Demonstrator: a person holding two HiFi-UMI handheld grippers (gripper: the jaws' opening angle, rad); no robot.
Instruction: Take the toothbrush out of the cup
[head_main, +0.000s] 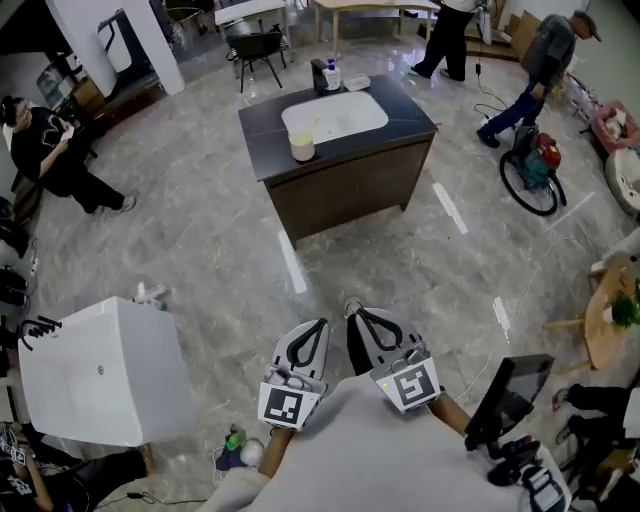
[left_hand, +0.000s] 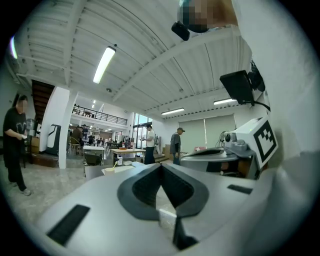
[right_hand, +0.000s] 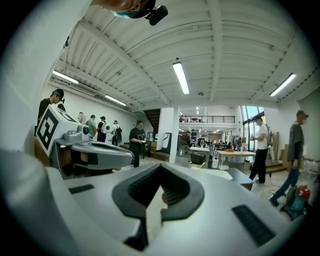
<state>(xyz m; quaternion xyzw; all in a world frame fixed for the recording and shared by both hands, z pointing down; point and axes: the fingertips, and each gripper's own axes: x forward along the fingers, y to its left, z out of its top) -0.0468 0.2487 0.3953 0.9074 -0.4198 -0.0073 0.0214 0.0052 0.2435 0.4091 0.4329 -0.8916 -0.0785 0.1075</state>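
A pale cup (head_main: 302, 148) holding a yellow toothbrush (head_main: 311, 129) stands on the dark sink cabinet (head_main: 400, 110), at the front left corner of the white basin (head_main: 335, 116). The cabinet is far ahead across the floor. My left gripper (head_main: 320, 323) and right gripper (head_main: 353, 314) are side by side close to my body, both shut and holding nothing. The left gripper view shows its jaws (left_hand: 161, 166) meeting, with the cup (left_hand: 109, 170) small in the distance. The right gripper view shows the same: jaws (right_hand: 161, 166) closed, cup (right_hand: 195, 168) far off.
A bottle (head_main: 331, 76) and a small dish (head_main: 357, 83) sit at the back of the counter. A white box (head_main: 100, 370) stands on the floor at my left and a monitor stand (head_main: 512, 395) at my right. People (head_main: 55, 150) and a wheeled cart (head_main: 532, 170) are around the room.
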